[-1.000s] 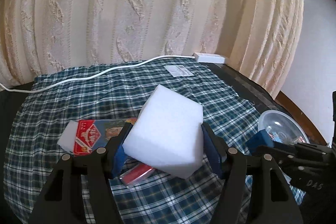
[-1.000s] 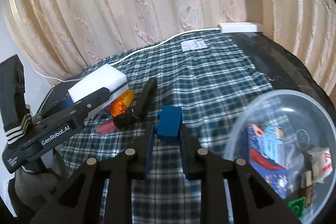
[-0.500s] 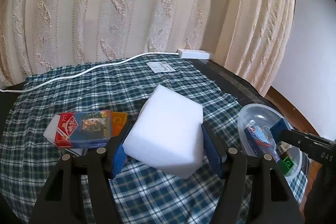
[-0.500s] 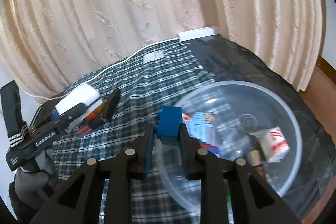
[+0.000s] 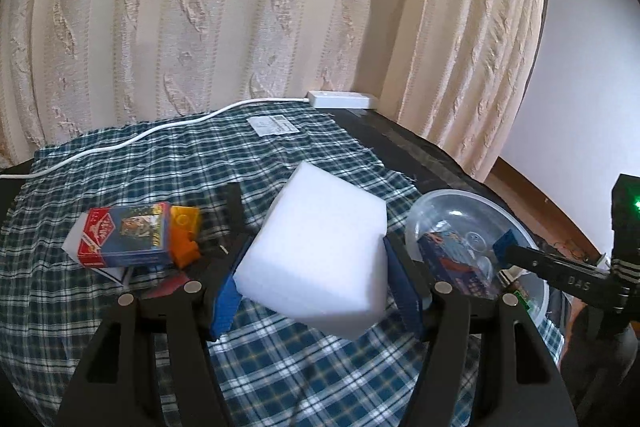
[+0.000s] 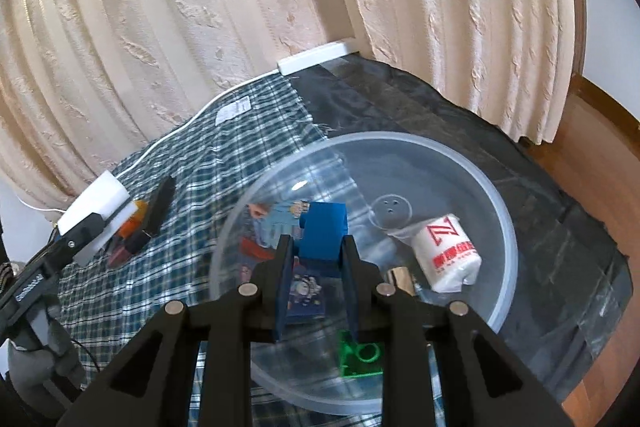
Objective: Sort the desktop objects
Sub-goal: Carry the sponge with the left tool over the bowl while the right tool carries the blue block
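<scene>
Over the counter's checked cloth, the left claw clamps a white foam block, left of the clear bowl. Directly above that bowl's inside, the right claw pinches a small blue block. Releasing should drop it beside the card box, though height above the bowl is hard to judge.

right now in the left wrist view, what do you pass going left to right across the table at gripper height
playing card box → orange block → white foam block held in the left gripper → clear bowl → right gripper holding a blue block over the bowl
</scene>
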